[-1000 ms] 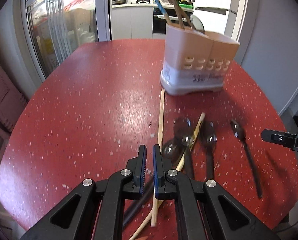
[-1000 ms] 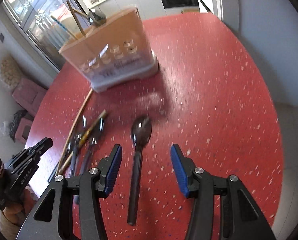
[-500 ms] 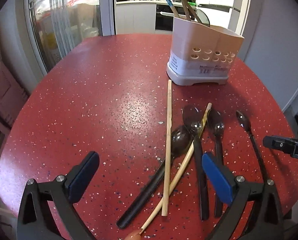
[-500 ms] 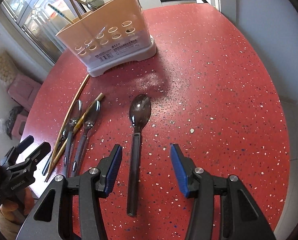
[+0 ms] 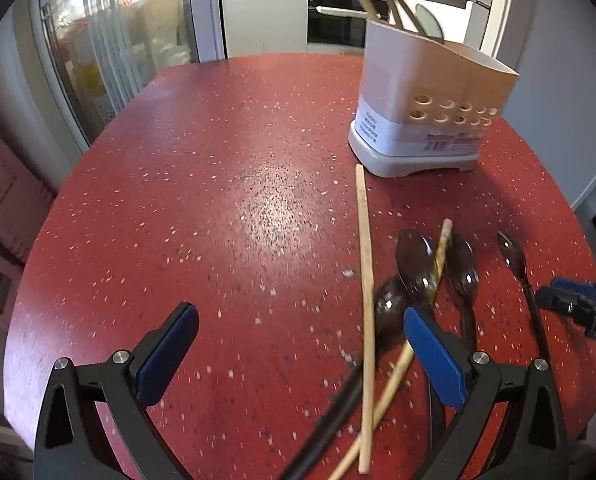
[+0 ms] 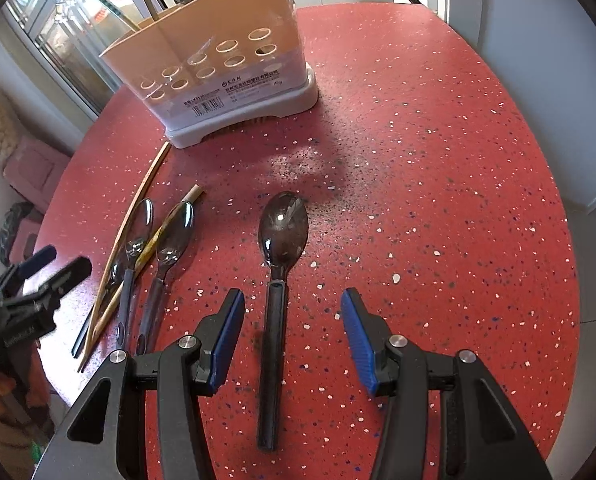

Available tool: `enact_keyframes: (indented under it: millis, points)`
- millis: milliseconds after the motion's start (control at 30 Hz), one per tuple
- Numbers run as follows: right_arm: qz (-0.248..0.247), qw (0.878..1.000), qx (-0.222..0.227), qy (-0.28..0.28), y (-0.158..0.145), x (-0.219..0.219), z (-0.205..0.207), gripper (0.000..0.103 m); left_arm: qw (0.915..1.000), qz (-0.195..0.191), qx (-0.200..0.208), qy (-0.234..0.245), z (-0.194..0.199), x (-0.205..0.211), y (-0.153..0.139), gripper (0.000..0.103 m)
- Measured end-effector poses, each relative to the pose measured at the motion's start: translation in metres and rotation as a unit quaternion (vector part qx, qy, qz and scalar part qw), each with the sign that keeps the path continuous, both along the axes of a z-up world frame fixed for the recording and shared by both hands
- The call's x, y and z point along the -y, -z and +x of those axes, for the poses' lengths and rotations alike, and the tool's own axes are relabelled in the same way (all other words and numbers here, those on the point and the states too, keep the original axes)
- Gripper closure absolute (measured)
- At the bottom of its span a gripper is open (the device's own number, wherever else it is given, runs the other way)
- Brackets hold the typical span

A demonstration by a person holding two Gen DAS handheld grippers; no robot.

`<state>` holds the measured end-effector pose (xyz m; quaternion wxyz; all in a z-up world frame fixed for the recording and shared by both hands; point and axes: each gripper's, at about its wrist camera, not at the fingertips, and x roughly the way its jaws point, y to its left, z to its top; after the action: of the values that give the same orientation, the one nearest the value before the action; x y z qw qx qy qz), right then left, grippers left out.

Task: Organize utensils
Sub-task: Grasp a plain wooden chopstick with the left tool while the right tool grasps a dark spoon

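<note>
On the red speckled table [image 5: 234,184] lies a pile of black-handled spoons [image 5: 416,264] crossed by two wooden chopsticks [image 5: 365,264]. My left gripper [image 5: 298,344] hangs low over the pile, wide open, with the chopsticks and a spoon handle lying between its fingers, untouched. A single black spoon [image 6: 282,232] lies apart, its handle running between the fingers of my right gripper [image 6: 292,340], which stands open and clear of it. The beige utensil holder [image 6: 218,68] stands behind and holds several utensils.
The holder [image 5: 426,112] sits near the table's far right side. The left gripper [image 6: 38,280] shows at the left of the right wrist view, and the right gripper's tip [image 5: 578,308] at the left view's right edge. A glass door and pink stools stand beyond the table's left edge.
My left gripper went from shut to wide open and sank toward the pile of spoons and chopsticks. The right gripper crept slightly closer to the single spoon, its jaws unchanged.
</note>
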<state>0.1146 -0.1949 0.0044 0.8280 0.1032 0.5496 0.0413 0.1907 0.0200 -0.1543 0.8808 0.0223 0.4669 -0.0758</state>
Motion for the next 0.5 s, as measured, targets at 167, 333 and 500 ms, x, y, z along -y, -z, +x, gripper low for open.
enact_keyframes:
  millis: [167,333,500]
  points:
    - [-0.007,1.000,-0.006,0.001,0.002,-0.002,0.002,0.049,0.9998,0.004,-0.021,0.005,0.042,0.005,0.039,0.000]
    - [-0.025,1.000,-0.012,0.000,0.002,-0.005,0.009,0.049,0.9989,0.021,-0.035,0.020,0.078,0.017,0.071,0.000]
    - [-0.045,0.999,-0.025,-0.013,0.003,-0.016,0.018,0.049,0.9980,0.036,-0.042,0.030,0.102,0.027,0.099,0.000]
